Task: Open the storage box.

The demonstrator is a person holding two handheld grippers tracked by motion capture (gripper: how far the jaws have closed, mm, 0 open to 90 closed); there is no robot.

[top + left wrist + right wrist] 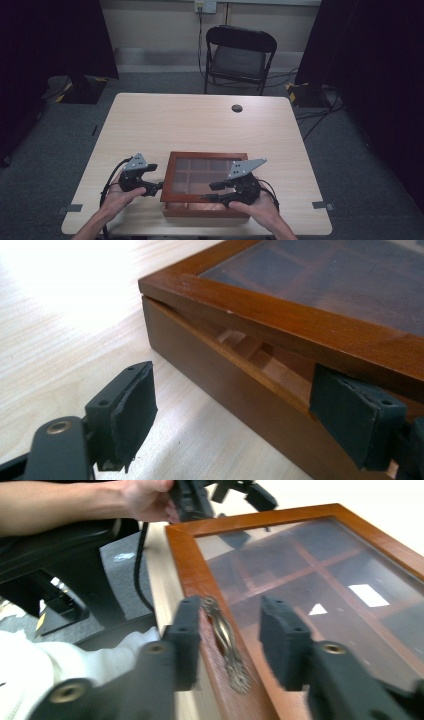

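Wooden box [205,209] with a glass lid [204,175] sits at the near edge of the table [200,120], between my two claws, as the work of opening it gets under way. My right claw [227,640] hangs over the front rail of the lid, its jaws released and standing to either side of the small metal handle [226,645] without pressing on it; the left pad sits just beside the handle, the right pad is over the glass. My left claw [240,420] is at the box's left side, jaws spread: one pad rests against the underside of the lid's frame in the gap where the lid has parted from the base, the other hangs free over the table, so it grasps nothing. In the left gripper view the lid stands slightly ajar, with a wedge of pale inner partitions showing through the crack. I judge the step in hand to be the lift of the lid, barely begun. The next move, as I read it, calls for the right jaws to close squarely on the handle, or for the left pad to push up under the frame, while the base stays put on the table. A folding chair [240,55] stands beyond the far edge.
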